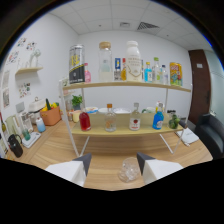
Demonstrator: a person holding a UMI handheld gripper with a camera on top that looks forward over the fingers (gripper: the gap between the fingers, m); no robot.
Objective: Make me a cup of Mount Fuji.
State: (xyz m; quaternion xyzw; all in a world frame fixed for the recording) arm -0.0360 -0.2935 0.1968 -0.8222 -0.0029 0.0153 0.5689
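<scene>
Gripper (pixel 113 165): fingers spread wide, holding nothing, white wedge-shaped with dark tips. Clear glass cup (pixel 128 170): round, faceted, standing on wooden counter (pixel 60 145) between fingers, nearer right one, contact unclear. Beyond: two-tier wooden shelf (pixel 127 86), white frame. Lower tier: red-liquid bottle (pixel 84 120), clear bottle (pixel 110 119), blue bottle (pixel 158 119).

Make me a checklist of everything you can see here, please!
Surface: wooden table, bare near the fingers.
Job's things: clear glass standing between the fingers; bottles on the lower shelf, more on the upper shelf.
Clutter: orange pot, small plant, black jug by the wall.
Grippers: gripper open, not touching the glass.
Cables: nothing seen.
Surroundings: white wall with pictures, dark door, black chair.
</scene>
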